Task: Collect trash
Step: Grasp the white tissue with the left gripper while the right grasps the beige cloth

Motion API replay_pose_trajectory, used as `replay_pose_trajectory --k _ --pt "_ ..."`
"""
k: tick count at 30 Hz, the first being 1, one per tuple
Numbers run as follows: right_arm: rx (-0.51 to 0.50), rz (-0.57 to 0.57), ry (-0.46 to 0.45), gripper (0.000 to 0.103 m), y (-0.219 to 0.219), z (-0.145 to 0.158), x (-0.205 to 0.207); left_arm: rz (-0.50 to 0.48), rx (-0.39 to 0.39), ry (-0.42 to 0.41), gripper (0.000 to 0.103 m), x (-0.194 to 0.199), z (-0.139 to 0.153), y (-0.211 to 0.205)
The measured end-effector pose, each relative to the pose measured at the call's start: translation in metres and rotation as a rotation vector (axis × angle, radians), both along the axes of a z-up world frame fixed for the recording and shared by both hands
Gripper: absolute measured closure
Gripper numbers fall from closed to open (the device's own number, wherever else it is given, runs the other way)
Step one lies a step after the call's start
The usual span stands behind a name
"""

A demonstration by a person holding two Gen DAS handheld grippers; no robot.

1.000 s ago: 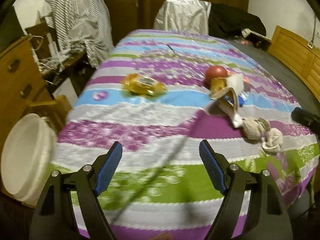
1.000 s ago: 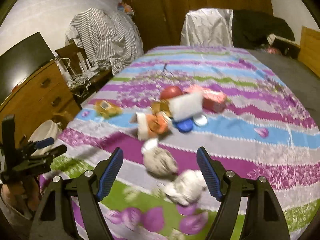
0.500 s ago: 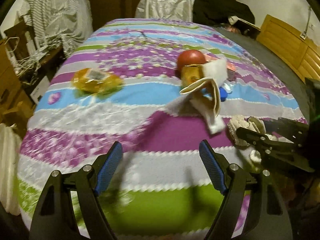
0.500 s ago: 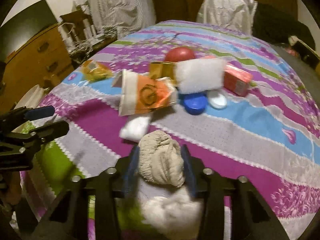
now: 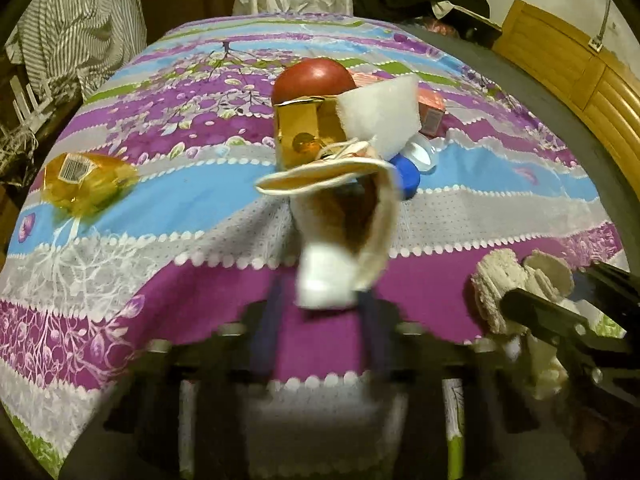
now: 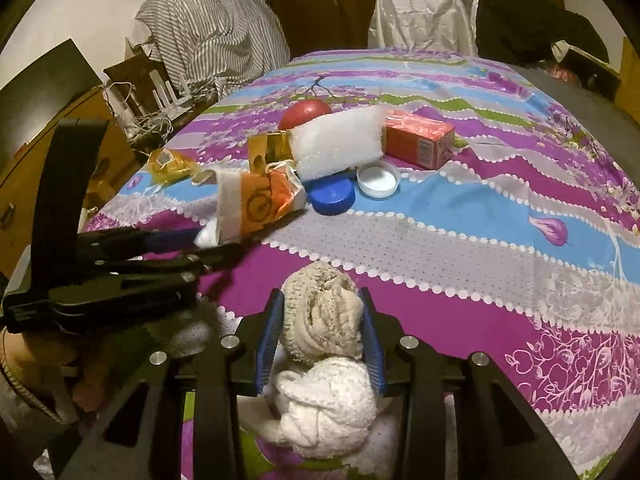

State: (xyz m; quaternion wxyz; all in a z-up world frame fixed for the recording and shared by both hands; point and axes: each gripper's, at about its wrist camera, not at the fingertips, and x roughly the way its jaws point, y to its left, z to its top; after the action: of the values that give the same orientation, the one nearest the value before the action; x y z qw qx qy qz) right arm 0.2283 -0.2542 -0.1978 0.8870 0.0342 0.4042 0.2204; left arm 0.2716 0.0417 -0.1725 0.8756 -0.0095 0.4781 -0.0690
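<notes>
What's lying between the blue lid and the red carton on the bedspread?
In the right wrist view, a white lid lies between the blue lid and the red carton, open side up on the bedspread. It sits right beside the blue lid.

no legible text, barcode label on yellow wrapper [image 5: 86,180], print on red carton [image 6: 418,142] too blurry

2 lids [image 6: 333,197], 1 carton [image 6: 418,142], 1 sponge [image 6: 338,146]
</notes>
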Motion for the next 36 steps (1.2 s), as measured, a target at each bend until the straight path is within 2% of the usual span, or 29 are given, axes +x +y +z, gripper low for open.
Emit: replay_pose_trajectory --k 4,10,14,15,17,18,19,21,23,26,29,31,32,36 --pt "0.016 0.016 -0.008 0.064 0.003 0.004 -0.007 -0.027 -0.013 0.013 0.08 -0.022 0.004 0.016" --pt "0.014 0.116 -0.015 0.064 0.031 0.014 -0.028 -0.076 -0.024 0.046 0.08 -0.084 0.007 0.048" --pt "-0.022 0.184 -0.008 0.064 0.055 0.016 -0.043 -0.067 -0.015 0.028 0.079 -0.117 0.014 0.065" --pt "-0.045 0.189 -0.009 0.064 0.059 0.015 -0.045 -0.054 -0.009 0.021 0.077 -0.12 0.016 0.069" --pt "-0.071 0.189 -0.01 0.062 0.063 0.012 -0.045 -0.034 -0.004 0.015 0.062 -0.119 0.018 0.071" --pt "-0.075 0.187 -0.002 0.061 0.065 0.013 -0.043 -0.022 0.002 0.001 0.049 -0.117 0.02 0.071" --pt "-0.084 0.192 0.003 0.057 0.066 0.012 -0.042 -0.019 0.003 -0.012 0.045 -0.114 0.021 0.071" --pt "-0.114 0.207 0.012 0.054 0.07 0.011 -0.04 -0.021 -0.004 -0.013 0.042 -0.106 0.022 0.067" --pt "-0.136 0.217 0.016 0.054 0.074 0.008 -0.037 -0.022 0.024 -0.003 0.041 -0.096 0.017 0.062" --pt "-0.162 0.224 0.015 0.054 0.077 0.004 -0.034 0.006 0.046 0.035 0.043 -0.083 0.003 0.064" --pt "-0.185 0.234 0.009 0.053 0.078 0.002 -0.036 0.035 0.074 0.026 0.055 -0.083 0.001 0.064" --pt "-0.197 0.239 0.001 0.054 0.079 0.001 -0.037 0.058 0.086 0.015 0.073 -0.086 0.002 0.066" --pt "-0.196 0.233 -0.009 0.057 0.078 0.002 -0.038 0.064 0.086 0.011 0.078 -0.088 0.002 0.067" --pt "-0.181 0.196 -0.066 0.062 0.075 0.007 -0.052 0.076 0.097 -0.035 0.08 -0.102 0.01 0.062"
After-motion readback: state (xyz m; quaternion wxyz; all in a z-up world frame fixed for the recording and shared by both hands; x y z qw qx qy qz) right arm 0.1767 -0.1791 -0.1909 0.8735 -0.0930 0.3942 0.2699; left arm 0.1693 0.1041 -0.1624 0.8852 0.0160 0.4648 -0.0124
